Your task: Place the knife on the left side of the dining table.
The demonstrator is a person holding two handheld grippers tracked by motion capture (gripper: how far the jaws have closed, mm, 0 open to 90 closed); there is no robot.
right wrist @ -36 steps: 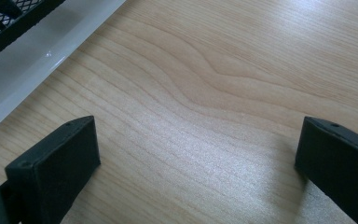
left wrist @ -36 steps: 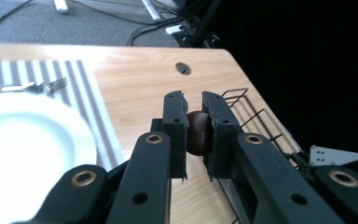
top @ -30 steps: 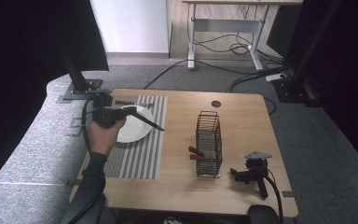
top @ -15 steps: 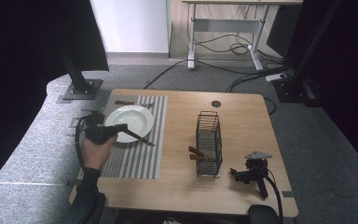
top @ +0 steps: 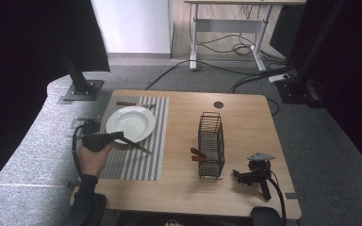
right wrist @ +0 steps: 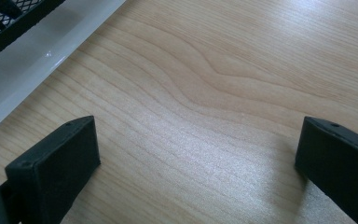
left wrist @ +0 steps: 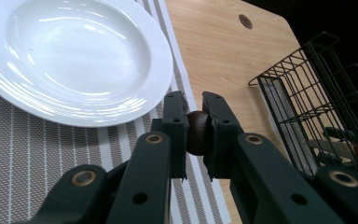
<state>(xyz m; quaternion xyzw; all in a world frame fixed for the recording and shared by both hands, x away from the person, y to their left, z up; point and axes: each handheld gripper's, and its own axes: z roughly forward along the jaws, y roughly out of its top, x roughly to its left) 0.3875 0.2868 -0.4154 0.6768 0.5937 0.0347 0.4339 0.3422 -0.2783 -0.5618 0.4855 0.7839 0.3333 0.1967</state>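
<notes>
My left gripper [top: 119, 137] is shut on a brown-handled utensil [top: 139, 146] that slants out over the striped placemat [top: 136, 162], just at the near right rim of the white plate [top: 131, 123]. In the left gripper view the jaws [left wrist: 195, 103] pinch the round brown handle [left wrist: 196, 133], with the plate [left wrist: 74, 56] ahead to the left. My right gripper [top: 238, 175] lies on the table near the front right, open. In the right gripper view its jaws [right wrist: 198, 135] stand wide apart over bare wood.
A black wire basket [top: 212, 141] stands mid-table on a white tray [right wrist: 42, 60], with brown-handled utensils [top: 198, 154] inside. Another utensil [top: 127, 103] lies at the placemat's far edge. A cable hole [top: 218, 104] marks the tabletop.
My left hand has come down and back toward the person, carrying the utensil from above the plate to the plate's near right rim. The right gripper has stayed put.
</notes>
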